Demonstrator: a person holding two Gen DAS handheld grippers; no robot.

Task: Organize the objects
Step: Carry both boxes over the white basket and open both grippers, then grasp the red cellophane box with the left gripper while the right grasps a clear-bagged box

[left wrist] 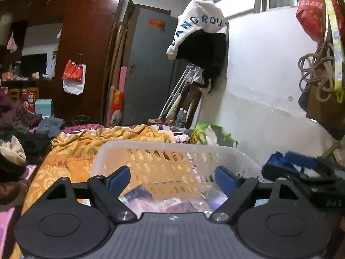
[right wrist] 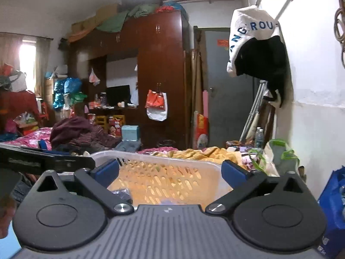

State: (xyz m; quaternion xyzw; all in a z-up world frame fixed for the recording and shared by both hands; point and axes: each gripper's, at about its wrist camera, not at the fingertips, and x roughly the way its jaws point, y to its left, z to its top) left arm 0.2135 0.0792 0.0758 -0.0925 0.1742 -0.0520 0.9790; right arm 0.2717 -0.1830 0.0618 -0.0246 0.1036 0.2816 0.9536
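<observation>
We take the room first: a crowded bedroom, with a dark red wardrobe [right wrist: 159,69] along the far wall, a grey door [left wrist: 148,64] beside it, and a white wall on the right where a white-and-black garment [left wrist: 200,34] hangs from a rail. Below these lies the bed [left wrist: 71,151], covered by a rumpled orange floral blanket; it is a soft, uneven surface, so anything set on it may tip or sink. Dark clothes [left wrist: 13,157] are heaped along its left edge, and a green-handled bag [right wrist: 273,157] sits against the wall at its right edge.

The task's thing, as we judge it, is the white slotted basket [left wrist: 172,149], resting on the blanket at the near end of the bed, directly in front of both grippers. It looks like thin plastic: light, somewhat flexible, smooth. We would take it by the rim, since the slotted walls may flex under a pinch. Inside lie small packets and wrappers [left wrist: 172,202], light and crinkly, likely slippery; exactly what they are we cannot tell.

Our left gripper [left wrist: 172,177] stands open with nothing between its blue pads, above the basket's near side. Our right gripper [right wrist: 170,170] is spread wide and likewise empty, over the same basket.
</observation>
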